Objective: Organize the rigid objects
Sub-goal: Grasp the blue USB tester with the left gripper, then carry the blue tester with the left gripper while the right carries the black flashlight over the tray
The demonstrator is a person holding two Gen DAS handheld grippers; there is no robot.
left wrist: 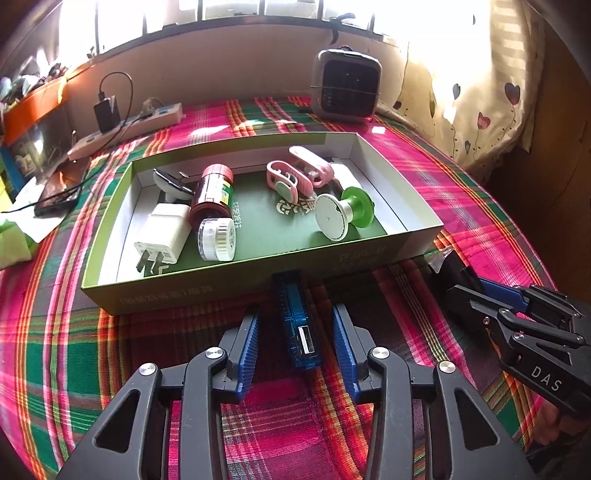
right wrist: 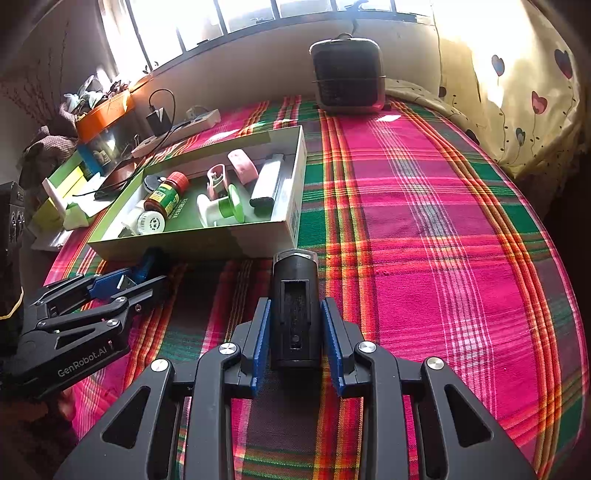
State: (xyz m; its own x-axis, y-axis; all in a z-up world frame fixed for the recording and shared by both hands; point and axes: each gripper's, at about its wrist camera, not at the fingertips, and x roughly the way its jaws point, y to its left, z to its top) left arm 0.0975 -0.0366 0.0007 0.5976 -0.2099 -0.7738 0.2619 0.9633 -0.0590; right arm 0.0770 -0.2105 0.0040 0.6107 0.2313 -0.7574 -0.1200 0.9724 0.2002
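Blue USB stick (left wrist: pixel 295 321) between left tool (left wrist: pixel 295 328) fingers, untouched.

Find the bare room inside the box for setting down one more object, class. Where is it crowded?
Free: the green floor of the box between the red-capped bottle and the green spool, along the near wall. Crowded: the left end, around the white charger, and the far right corner by the pink clips.

Blown-out daylight from the window (left wrist: pixel 229 11) behind; sharp focus, strong fisheye bending at edges.
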